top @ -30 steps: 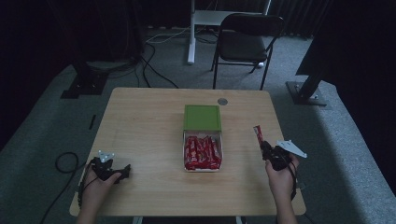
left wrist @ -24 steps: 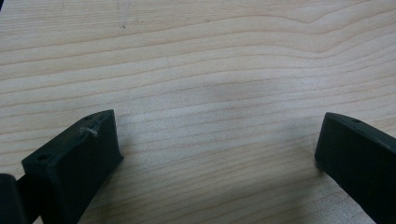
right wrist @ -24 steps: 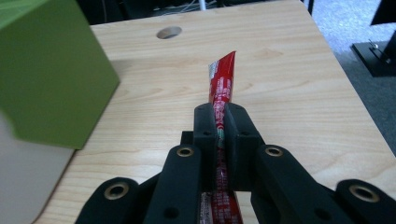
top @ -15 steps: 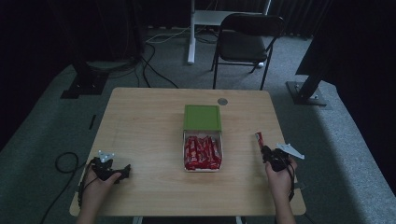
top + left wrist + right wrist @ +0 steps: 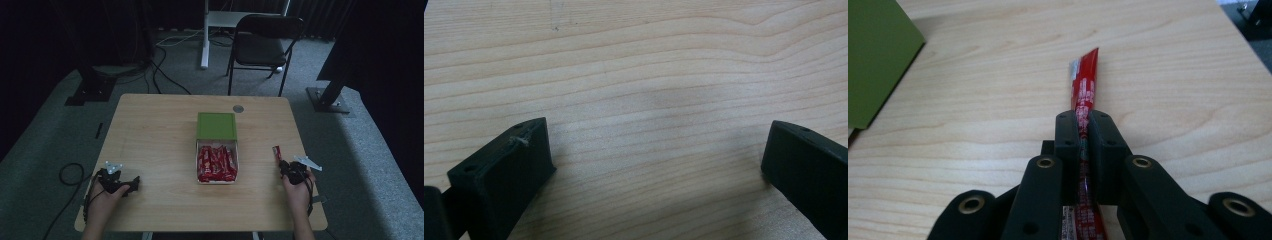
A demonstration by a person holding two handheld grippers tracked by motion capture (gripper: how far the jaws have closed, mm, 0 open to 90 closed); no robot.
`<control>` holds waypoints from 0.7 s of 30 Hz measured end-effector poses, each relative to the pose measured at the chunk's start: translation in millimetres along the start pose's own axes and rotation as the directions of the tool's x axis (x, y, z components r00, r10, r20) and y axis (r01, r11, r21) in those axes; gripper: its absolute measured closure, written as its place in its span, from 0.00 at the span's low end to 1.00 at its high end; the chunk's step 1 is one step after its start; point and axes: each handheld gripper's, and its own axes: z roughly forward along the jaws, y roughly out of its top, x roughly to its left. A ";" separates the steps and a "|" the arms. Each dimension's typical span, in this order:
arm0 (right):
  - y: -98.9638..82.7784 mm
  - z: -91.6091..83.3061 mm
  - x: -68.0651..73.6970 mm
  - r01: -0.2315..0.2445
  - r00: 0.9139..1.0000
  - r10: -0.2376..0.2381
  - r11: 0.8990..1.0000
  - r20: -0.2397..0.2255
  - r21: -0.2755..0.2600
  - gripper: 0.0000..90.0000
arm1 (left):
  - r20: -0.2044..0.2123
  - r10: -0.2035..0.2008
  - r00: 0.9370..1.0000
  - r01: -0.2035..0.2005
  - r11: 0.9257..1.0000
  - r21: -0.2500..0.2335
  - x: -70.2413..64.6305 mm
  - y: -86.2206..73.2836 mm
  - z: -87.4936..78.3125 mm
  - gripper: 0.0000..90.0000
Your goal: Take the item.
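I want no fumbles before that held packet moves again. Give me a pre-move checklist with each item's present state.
1. Right gripper shut on the red snack packet: ok.
2. Packet sticks out past the jaws, seated between them: ok.
3. Left gripper open with bare wood between its jaws: ok.
4. White box open, its green lid swung back: ok.
5. Spare room in the box among the red packets: cannot tell.

Pale wood-grain table (image 5: 155, 135); green lid (image 5: 216, 125) on a white box (image 5: 216, 162) showing red packets (image 5: 216, 163). Black jaws are gripping a red packet with white print (image 5: 1085, 85). Grey floor (image 5: 45, 145).
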 end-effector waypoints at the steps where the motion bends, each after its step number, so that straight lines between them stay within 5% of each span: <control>1: -0.9 0.7 -1.3 0.001 1.000 -0.001 1.000 0.005 0.004 0.93 | 0.000 0.000 1.000 0.000 1.000 0.000 0.0 0.0 0.0 0.01; 9: -4.0 3.1 -4.9 0.005 1.000 -0.006 1.000 0.023 0.028 0.91 | 0.000 0.000 1.000 0.000 1.000 0.000 0.0 0.0 0.0 0.01; 21: 6.6 -2.4 -5.1 0.019 1.000 -0.019 1.000 -0.004 -0.006 0.68 | 0.000 -0.001 1.000 0.001 1.000 -0.001 -0.1 0.0 0.0 0.01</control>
